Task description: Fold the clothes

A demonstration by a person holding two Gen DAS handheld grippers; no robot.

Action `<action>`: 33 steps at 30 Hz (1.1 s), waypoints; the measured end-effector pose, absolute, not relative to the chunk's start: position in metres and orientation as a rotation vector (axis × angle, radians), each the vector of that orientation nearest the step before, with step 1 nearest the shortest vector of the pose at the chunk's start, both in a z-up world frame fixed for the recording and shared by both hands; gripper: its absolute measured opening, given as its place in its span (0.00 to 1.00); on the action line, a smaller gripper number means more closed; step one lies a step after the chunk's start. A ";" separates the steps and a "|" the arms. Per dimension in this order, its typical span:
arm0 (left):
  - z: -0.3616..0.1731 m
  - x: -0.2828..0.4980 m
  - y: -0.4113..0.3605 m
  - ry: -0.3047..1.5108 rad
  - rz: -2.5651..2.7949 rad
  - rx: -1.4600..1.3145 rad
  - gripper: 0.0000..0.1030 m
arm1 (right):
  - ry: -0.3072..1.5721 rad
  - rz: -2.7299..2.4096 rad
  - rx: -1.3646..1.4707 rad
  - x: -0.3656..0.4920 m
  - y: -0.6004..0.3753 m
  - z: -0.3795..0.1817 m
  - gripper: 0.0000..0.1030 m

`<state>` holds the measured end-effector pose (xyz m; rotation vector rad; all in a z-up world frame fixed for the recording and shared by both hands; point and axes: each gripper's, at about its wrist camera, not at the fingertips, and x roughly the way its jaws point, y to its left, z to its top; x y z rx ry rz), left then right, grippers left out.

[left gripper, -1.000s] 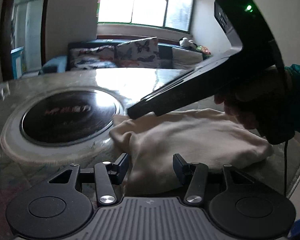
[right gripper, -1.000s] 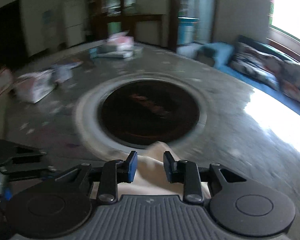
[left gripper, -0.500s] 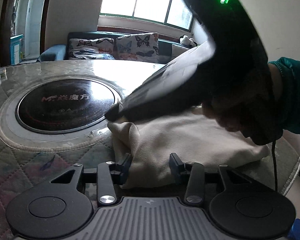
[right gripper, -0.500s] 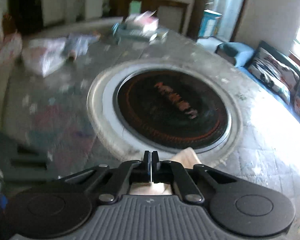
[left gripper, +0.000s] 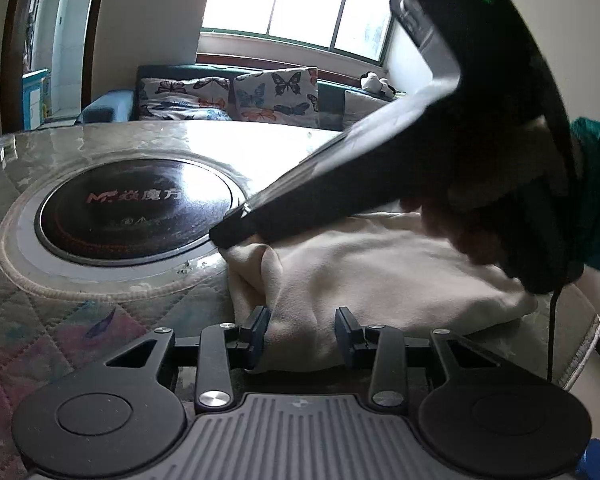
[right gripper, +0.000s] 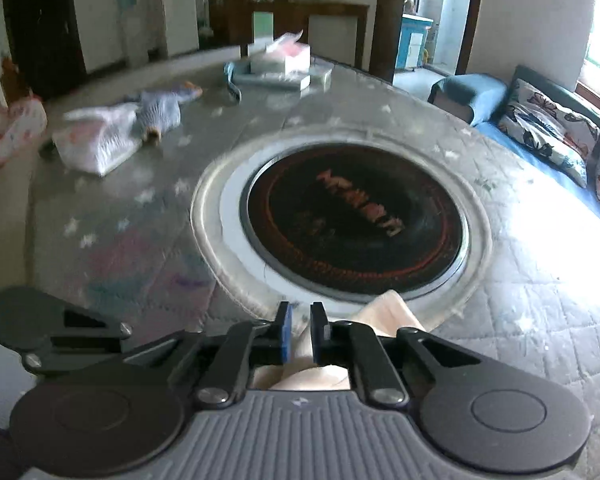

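Note:
A cream garment [left gripper: 380,276] lies bunched on the quilted table near its right edge. My left gripper [left gripper: 302,328] is open, its fingers on either side of the garment's near fold. My right gripper [left gripper: 228,236] reaches across from the right, its tip at the garment's far corner by the black disc. In the right wrist view the right gripper [right gripper: 299,330] stands slightly open with a narrow gap, above the cream garment [right gripper: 388,312], which shows below and to the right of the fingers. No cloth is between the pads.
A round black induction plate [left gripper: 136,208] in a pale ring sits mid-table; it also shows in the right wrist view [right gripper: 356,220]. Plastic bags [right gripper: 96,136], a striped cloth [right gripper: 160,108] and boxes [right gripper: 280,64] lie at the far side. A sofa with butterfly cushions [left gripper: 236,96] stands behind.
My right gripper shut half a second ago and has now opened a little. It has moved slightly right along the garment's far corner. My left gripper stays open at the near fold.

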<state>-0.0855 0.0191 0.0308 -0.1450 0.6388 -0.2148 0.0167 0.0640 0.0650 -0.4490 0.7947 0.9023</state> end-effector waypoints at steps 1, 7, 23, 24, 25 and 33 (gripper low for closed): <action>0.031 -0.086 0.019 0.639 -0.213 -0.148 0.39 | 0.799 0.895 -0.465 0.016 0.067 0.061 0.09; 0.029 -0.087 0.022 0.640 -0.212 -0.152 0.42 | 0.819 0.842 -0.510 0.013 0.076 0.046 0.09; 0.026 -0.083 0.021 0.643 -0.209 -0.167 0.45 | 0.790 0.824 -0.394 0.016 0.057 0.071 0.05; 0.026 -0.083 0.020 0.643 -0.208 -0.166 0.46 | 0.793 0.825 -0.406 0.014 0.060 0.067 0.10; 0.026 -0.083 0.020 0.642 -0.207 -0.166 0.46 | 0.796 0.827 -0.417 0.012 0.063 0.063 0.11; 0.025 -0.083 0.021 0.642 -0.210 -0.167 0.47 | 0.843 0.804 -0.444 0.014 0.071 0.043 0.07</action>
